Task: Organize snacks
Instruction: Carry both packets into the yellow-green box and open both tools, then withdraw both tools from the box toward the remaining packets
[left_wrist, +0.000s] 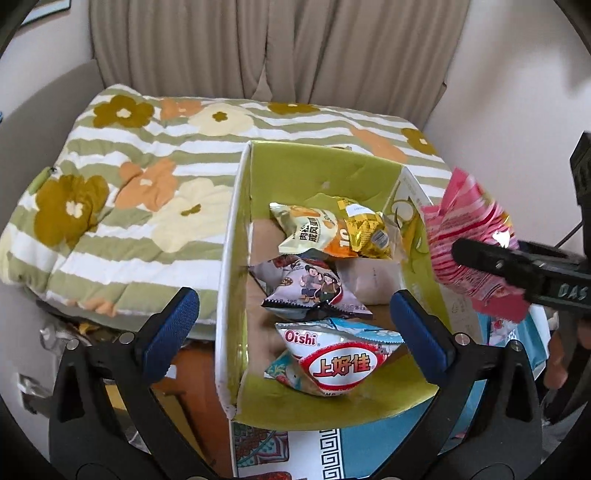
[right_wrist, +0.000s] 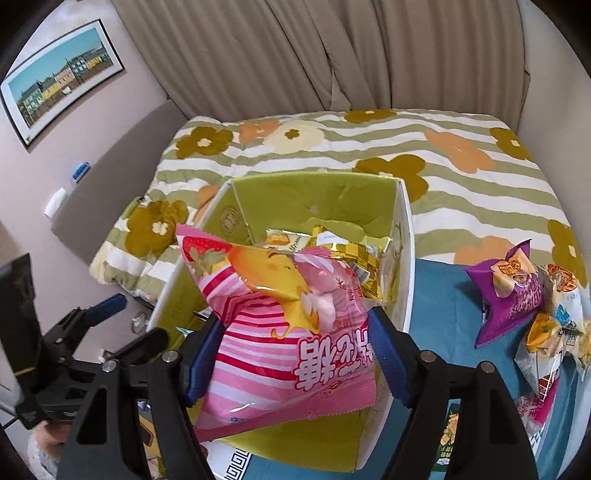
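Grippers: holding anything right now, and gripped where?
Right gripper clamps the pink striped snack bag across its lower middle, over the green box. Left gripper is open, holding nothing.

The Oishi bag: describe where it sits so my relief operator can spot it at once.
Find the green-lined cardboard box standing against the flowered quilt. Several snack bags lie inside; the Oishi bag is the one nearest the left gripper, whose open jaws are empty. It alone has a red-ringed white oval with red characters; the grey cartoon bag lies behind it.
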